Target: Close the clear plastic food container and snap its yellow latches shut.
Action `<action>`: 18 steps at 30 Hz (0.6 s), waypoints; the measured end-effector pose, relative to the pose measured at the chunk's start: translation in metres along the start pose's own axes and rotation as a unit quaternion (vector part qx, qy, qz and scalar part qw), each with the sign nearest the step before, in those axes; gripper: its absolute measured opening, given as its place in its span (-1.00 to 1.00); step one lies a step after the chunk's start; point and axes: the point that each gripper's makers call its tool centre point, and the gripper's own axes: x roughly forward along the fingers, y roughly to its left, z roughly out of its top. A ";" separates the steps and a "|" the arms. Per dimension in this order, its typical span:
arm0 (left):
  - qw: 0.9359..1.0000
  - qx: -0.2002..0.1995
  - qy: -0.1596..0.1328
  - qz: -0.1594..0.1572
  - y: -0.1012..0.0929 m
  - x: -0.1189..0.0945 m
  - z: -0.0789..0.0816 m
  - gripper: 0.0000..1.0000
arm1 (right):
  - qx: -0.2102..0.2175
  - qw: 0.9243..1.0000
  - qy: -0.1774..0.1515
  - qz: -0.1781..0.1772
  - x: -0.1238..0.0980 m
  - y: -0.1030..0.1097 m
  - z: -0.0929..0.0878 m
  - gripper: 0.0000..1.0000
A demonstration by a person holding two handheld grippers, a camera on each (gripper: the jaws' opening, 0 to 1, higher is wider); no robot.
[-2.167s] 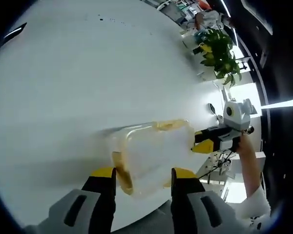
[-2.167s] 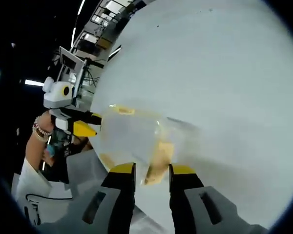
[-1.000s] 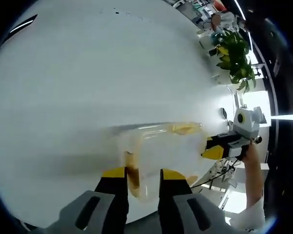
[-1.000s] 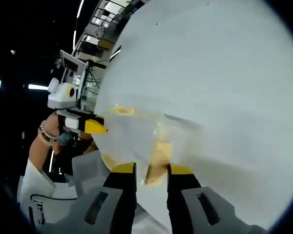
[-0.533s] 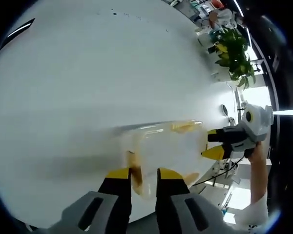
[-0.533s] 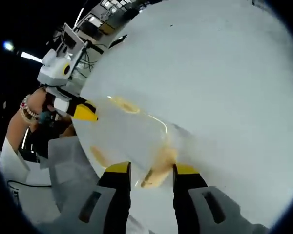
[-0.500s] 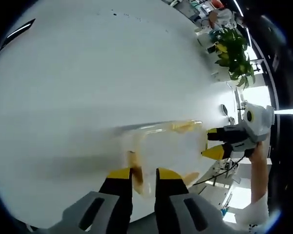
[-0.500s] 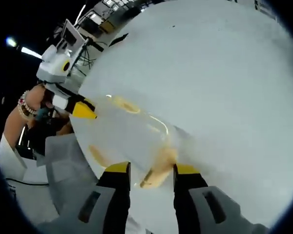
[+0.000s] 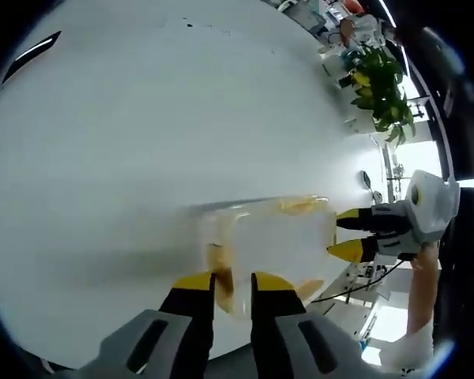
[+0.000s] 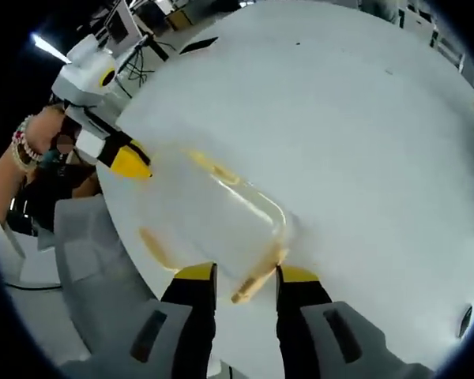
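— Where's the clear food container (image 9: 265,241) sitting?

— On the white table (image 9: 126,142), near its edge, stretched lengthwise between the two grippers. In the left gripper view its long axis runs from the left gripper (image 9: 232,282) away toward the right gripper (image 9: 341,234) at the far short end.

— And the left gripper's jaws?

— Nearly together, pinching the yellow latch (image 9: 222,278) on the near short end.

— The right gripper (image 10: 242,275) in its own view?

— Its jaws are a little apart with a yellow latch (image 10: 255,278) between them; I cannot tell whether they press on it. From there the container (image 10: 197,217) points up and to the left, toward the left gripper (image 10: 134,164) at the far end, with a hand (image 10: 24,170) behind it.

— Anything else?

— A potted plant (image 9: 375,79) well beyond the container, past the right gripper's side, and a grey chair (image 10: 91,268) at the table edge beside the right gripper.
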 end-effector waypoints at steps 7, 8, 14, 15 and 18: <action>1.000 -0.015 0.004 -0.003 -0.002 0.003 -0.002 -0.75 | 0.051 0.998 -0.008 0.036 0.002 -0.004 -0.004 -0.56; 1.000 -0.017 0.004 -0.002 -0.003 0.004 -0.002 -0.74 | 0.050 0.998 -0.008 0.036 0.002 -0.004 -0.005 -0.57; 1.000 -0.012 0.007 -0.001 -0.005 0.006 -0.003 -0.70 | 0.074 0.996 -0.006 0.051 0.003 0.005 -0.009 -0.63; 1.000 -0.014 0.007 0.000 -0.005 0.006 -0.003 -0.71 | 0.073 0.996 -0.001 0.053 0.003 0.007 -0.010 -0.63; 1.000 -0.013 0.008 0.000 -0.005 0.006 -0.002 -0.73 | 0.073 0.996 0.003 0.055 0.005 0.012 -0.008 -0.63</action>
